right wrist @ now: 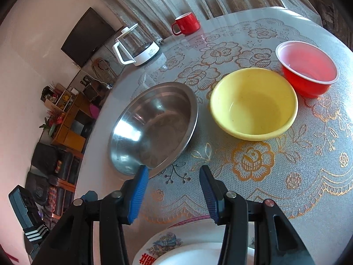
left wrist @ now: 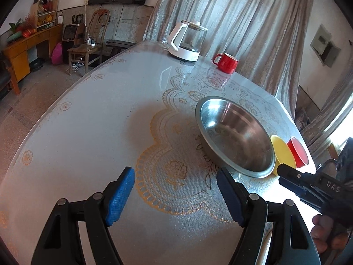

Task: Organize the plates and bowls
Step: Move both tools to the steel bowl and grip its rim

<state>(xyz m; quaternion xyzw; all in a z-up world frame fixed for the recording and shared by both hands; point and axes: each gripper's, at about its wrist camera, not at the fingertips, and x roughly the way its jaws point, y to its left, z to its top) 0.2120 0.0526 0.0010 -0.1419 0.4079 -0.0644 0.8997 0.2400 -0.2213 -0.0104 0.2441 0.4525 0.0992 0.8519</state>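
A steel bowl stands on the table, with a yellow bowl to its right and a red plastic bowl beyond that. All three are upright, apart from one another, and hold nothing. My left gripper is open over bare tablecloth, short of the steel bowl's left side. My right gripper is also open with nothing between its fingers; its left fingertip lies against the steel bowl's near rim in the picture. Below it sits a patterned plate with a white dish on it, mostly hidden.
A glass kettle on a white base and a red mug stand at the table's far edge by the curtain. A hand holds the right gripper at the lower right of the left wrist view. The table edge drops to the floor on the left.
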